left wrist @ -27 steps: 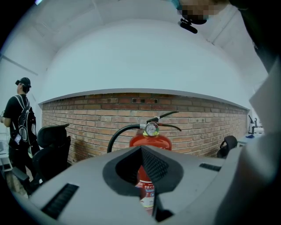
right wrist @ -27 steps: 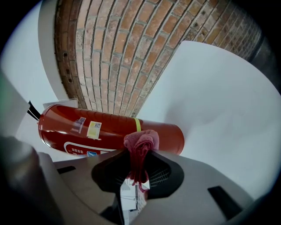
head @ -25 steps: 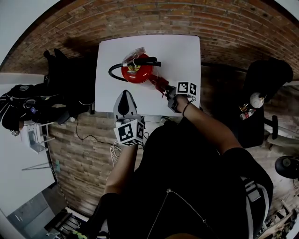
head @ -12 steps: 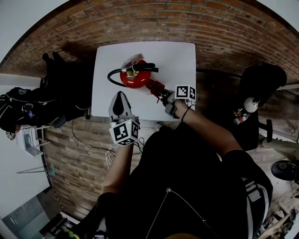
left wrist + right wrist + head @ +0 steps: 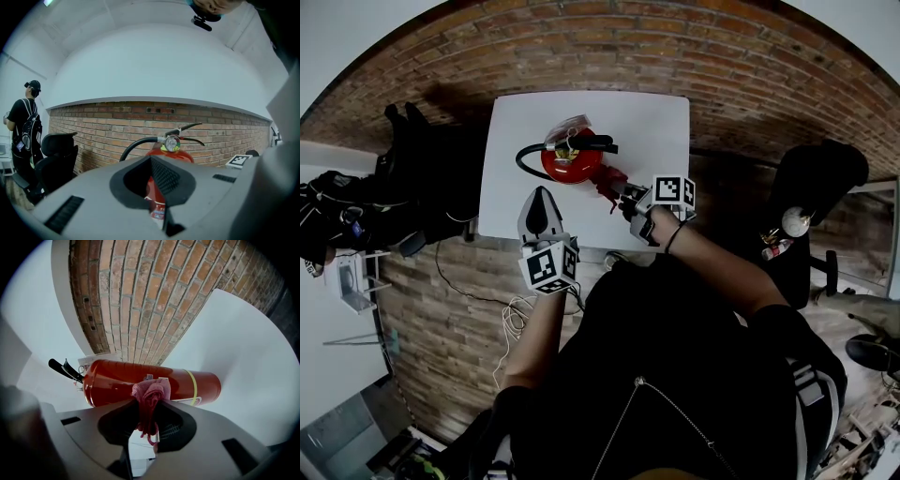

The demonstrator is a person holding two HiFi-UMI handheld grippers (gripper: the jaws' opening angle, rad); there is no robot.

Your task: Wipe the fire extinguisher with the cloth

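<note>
Head view: a red cylindrical fire extinguisher (image 5: 572, 159) stands upright near the middle of a white square table (image 5: 652, 127). Its black hose (image 5: 528, 150) loops out to the left. The right gripper (image 5: 623, 192) reaches in from the extinguisher's near right side. Its jaws are closed tight on a crumpled pink-red cloth (image 5: 608, 180).

Right gripper view: the bunched cloth (image 5: 151, 397) lies against the red cylinder (image 5: 117, 380) at about mid-length and appears to touch it, though the contact itself is hidden behind the folds.

The left gripper (image 5: 542, 195) hovers over the table's near edge, just short of the extinguisher and apart from it.

Left gripper view: these jaws are brought together at the tips with nothing held. Beyond them are the extinguisher (image 5: 152, 187), its round pressure gauge (image 5: 172, 143) and a brick wall (image 5: 93, 126).
</note>
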